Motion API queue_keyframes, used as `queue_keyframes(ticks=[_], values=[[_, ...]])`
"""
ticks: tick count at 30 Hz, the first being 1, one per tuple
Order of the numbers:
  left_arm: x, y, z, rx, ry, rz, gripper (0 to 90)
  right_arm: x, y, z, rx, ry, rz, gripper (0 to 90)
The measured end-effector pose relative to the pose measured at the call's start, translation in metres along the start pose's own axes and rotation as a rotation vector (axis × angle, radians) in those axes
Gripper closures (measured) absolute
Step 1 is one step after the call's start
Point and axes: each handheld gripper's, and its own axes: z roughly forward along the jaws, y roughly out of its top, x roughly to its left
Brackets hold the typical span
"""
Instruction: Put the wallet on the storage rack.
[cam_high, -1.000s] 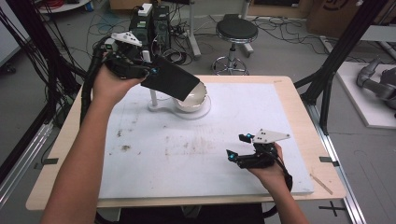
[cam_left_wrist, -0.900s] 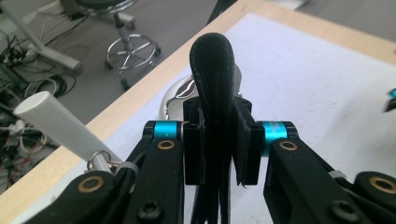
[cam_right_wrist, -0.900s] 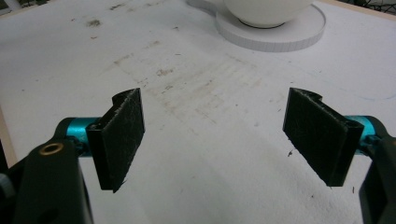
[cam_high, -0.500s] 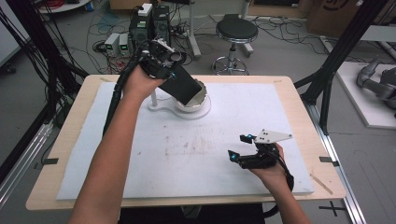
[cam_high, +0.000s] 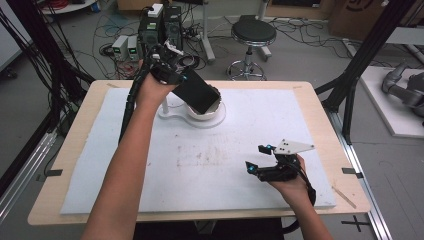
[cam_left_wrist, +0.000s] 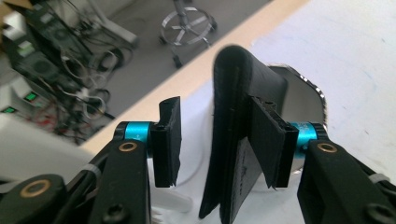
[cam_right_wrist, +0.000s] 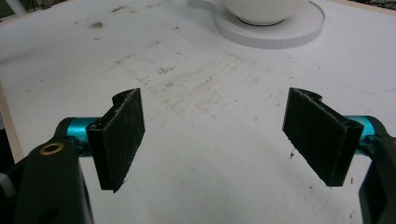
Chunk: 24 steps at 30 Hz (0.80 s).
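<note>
Two black jaws of your left gripper (cam_left_wrist: 215, 144) have just been opening, and the flat black folded pad (cam_left_wrist: 243, 140), leather-like, stands between them over the white bowl (cam_high: 206, 111). It leans on the right-hand pad, with a clear gap to the left-hand one, so the pinch looks released. Let the folded pad settle onto the bowl's rim before you draw back, and pull away straight along the jaws so neither pad drags it off. Your right gripper (cam_right_wrist: 215, 140) rests on the white foam mat (cam_high: 210, 165), jaws spread wide with nothing between them; keep it parked. From the left gripper view the folded pad's lower edge is cut off, so you cannot tell whether it touches the bowl.
</note>
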Motion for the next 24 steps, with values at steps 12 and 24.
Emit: queue_keyframes(ticks=[12,24], values=[[0.002,-0.007,0.011,0.056,0.053,-0.020,54.2,0.001,0.000,-0.001,-0.001,-0.009,-0.003,22.6],[0.006,-0.008,-0.008,-0.045,-0.001,-0.050,42.9,0.001,0.000,-0.002,0.002,-0.005,0.002,22.6]])
